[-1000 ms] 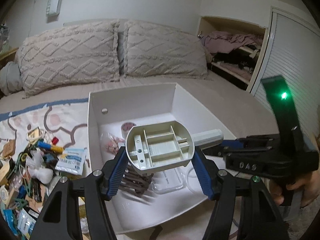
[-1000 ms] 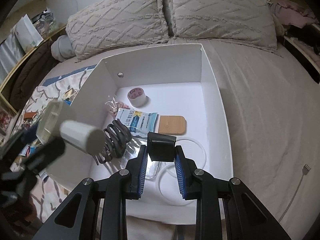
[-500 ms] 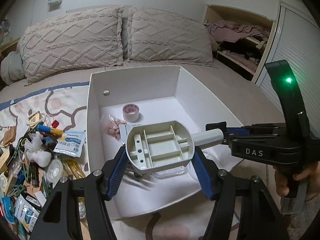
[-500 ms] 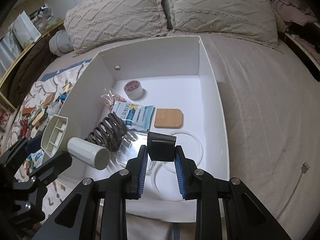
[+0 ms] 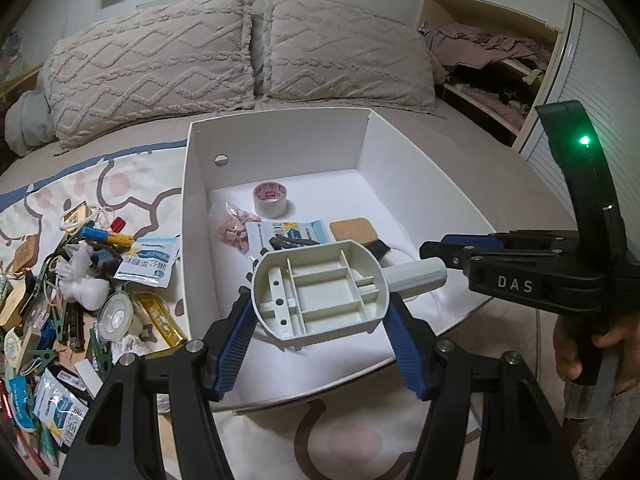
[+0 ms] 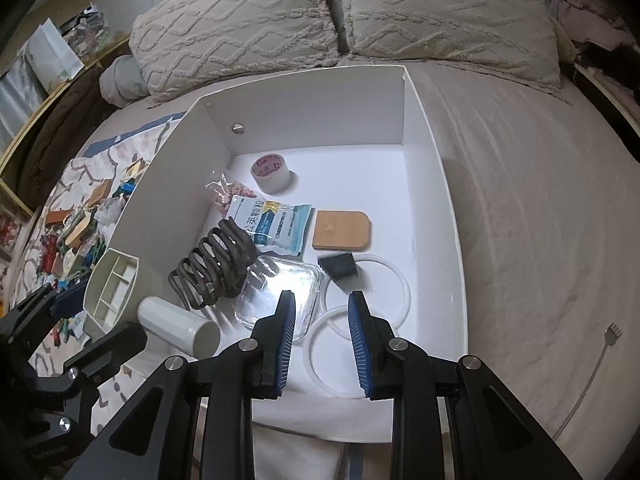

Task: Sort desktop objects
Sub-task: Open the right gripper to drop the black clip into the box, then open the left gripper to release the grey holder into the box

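Observation:
My left gripper [image 5: 320, 332] is shut on a cream plastic holder with a round handle [image 5: 320, 292], held above the near left corner of the white box [image 5: 276, 120]; the holder also shows in the right wrist view [image 6: 116, 284]. My right gripper [image 6: 322, 336] is open and empty over the box's near edge. A small black block [image 6: 338, 266] lies on the box floor just ahead of it, on a white ring [image 6: 384, 276]. The right gripper's body [image 5: 520, 284] shows at the right of the left wrist view.
In the box lie a tape roll [image 6: 270, 172], a blue-white sachet [image 6: 272, 224], a wooden lid [image 6: 340, 230], a dark spiral clip [image 6: 216, 264], a clear glass dish [image 6: 280, 292] and a pink bag. A heap of small items [image 5: 72, 272] lies left of the box. Pillows [image 5: 240, 56] stand behind.
My right gripper has opened and let go of the black block, which now lies in the box. Both grippers have drawn back toward the near edge; the left still holds the cream holder.

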Demonstrator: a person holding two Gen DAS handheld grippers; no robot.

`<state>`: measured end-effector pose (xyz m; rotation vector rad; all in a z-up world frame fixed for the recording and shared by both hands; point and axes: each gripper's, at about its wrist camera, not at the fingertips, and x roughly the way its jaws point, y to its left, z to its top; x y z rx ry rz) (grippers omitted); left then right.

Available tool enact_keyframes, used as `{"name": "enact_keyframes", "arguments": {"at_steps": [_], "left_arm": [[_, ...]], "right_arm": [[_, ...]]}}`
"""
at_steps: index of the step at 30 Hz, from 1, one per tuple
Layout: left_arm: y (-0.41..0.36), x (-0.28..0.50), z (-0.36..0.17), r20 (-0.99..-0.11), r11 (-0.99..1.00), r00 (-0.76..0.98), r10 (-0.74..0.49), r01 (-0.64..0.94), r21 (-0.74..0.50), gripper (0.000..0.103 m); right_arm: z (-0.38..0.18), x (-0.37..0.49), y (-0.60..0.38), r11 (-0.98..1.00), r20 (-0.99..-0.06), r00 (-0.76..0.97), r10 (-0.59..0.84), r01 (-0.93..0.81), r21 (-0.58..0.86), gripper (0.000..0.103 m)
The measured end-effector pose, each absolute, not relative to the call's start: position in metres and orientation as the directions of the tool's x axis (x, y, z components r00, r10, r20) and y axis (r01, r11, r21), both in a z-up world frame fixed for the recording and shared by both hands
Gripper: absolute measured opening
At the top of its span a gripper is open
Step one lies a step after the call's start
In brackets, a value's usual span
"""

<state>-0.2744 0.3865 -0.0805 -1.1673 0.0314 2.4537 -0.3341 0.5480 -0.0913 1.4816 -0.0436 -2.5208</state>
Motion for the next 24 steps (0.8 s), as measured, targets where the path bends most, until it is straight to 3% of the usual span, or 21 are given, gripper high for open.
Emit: {"name": "enact_keyframes", "arguments": {"at_steps": [24], "left_arm": [[0.366, -0.273, -0.088, -0.785, -0.925, -0.524, 0.33, -0.344, -0.159, 0.064]], "right_arm": [[-0.096, -0.334, 0.544, -0.977, -0.869, -0.459, -0.184, 0.178, 0.113, 0.028]]}}
